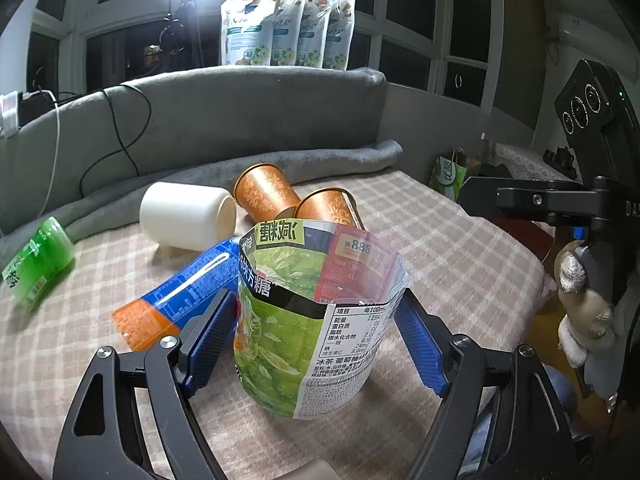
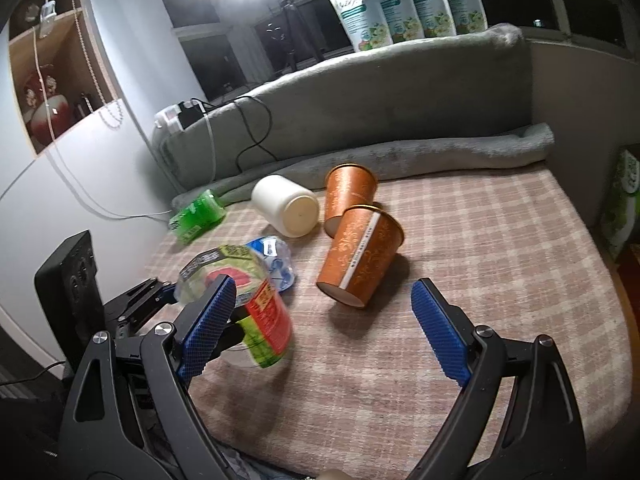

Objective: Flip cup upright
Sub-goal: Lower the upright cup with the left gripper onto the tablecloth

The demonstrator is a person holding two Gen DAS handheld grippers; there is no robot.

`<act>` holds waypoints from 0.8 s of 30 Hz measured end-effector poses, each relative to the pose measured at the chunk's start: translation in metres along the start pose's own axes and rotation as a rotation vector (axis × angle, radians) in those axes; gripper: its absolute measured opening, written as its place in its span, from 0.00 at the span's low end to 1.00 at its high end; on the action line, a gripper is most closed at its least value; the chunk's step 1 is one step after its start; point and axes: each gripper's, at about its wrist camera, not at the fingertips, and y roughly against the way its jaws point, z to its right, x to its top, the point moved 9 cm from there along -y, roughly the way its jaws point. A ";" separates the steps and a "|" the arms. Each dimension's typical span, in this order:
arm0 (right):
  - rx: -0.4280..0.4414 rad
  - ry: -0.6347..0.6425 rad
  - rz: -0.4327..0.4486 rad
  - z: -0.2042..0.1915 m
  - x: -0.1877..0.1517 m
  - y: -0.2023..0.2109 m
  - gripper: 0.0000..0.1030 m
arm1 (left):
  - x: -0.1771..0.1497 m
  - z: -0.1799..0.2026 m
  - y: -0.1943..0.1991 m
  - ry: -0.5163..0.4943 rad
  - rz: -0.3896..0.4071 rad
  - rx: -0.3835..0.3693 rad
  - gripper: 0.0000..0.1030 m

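A clear plastic cup with a green and red label (image 1: 316, 320) stands upright, mouth up, on the checked cloth between the blue pads of my left gripper (image 1: 316, 316). The pads touch or nearly touch its sides; the grip is hard to judge. In the right wrist view the same cup (image 2: 256, 312) shows at the left, with the left gripper around it. My right gripper (image 2: 324, 308) is open and empty, pointed toward two orange paper cups (image 2: 360, 256) lying on their sides. They also show in the left wrist view (image 1: 280, 196).
A white cup (image 1: 188, 216) lies on its side, as do a blue and orange cup (image 1: 180, 296) and a green cup (image 1: 36, 264). A grey blanket roll (image 2: 400, 160) and sofa back (image 2: 360, 92) bound the far side. The bed edge drops off at the right.
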 end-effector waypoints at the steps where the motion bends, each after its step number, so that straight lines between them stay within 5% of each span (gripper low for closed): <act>1: -0.016 0.000 0.001 0.001 0.000 0.000 0.89 | -0.001 0.000 0.000 0.002 -0.004 -0.001 0.78; 8: -0.140 0.031 0.019 0.005 0.002 0.004 0.89 | -0.011 -0.003 0.003 0.008 -0.019 0.002 0.78; 24: -0.169 0.049 0.034 0.000 -0.001 0.011 0.89 | -0.025 -0.012 0.012 0.029 -0.041 0.019 0.78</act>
